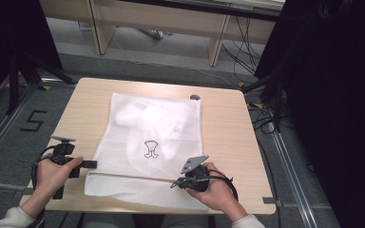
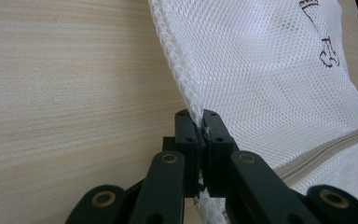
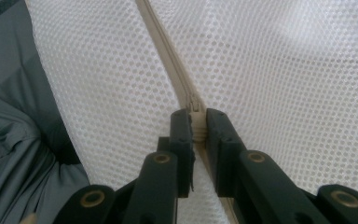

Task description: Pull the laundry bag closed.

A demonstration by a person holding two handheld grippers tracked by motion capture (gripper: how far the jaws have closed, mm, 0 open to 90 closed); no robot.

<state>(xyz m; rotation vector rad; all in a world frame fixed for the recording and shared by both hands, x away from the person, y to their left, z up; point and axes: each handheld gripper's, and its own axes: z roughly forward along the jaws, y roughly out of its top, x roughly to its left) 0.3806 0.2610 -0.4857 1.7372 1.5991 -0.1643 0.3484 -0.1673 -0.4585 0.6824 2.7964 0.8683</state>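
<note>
Right gripper view had my right fingers point(image 3: 198, 126) pinched shut on the zip pull point(image 3: 196, 122) of the white mesh laundry bag point(image 3: 270, 74), the beige zipper point(image 3: 163, 51) running on ahead of the pull. Left gripper view had my left fingers point(image 2: 200, 128) clamped on the bag's corded side seam point(image 2: 177, 70), bare wood beside it.

From the high view I judged the zipping partly done. The right gripper point(image 1: 191, 177) sat near the tabletop's point(image 1: 90, 95) near edge, toward its right, while the zipper line point(image 1: 128, 175) stretched leftward to the left gripper point(image 1: 76, 164) at the bag's left edge. Whether the teeth ahead were joined or apart I could not tell, nor which way the pull had to go.

Room looked good. The bag's near hem lay close to the near edge. Bare wood flanked both sides. Farther off, the far half of the bag lay flat, with a small dark object point(image 1: 195, 97) just beyond its far right corner.
</note>
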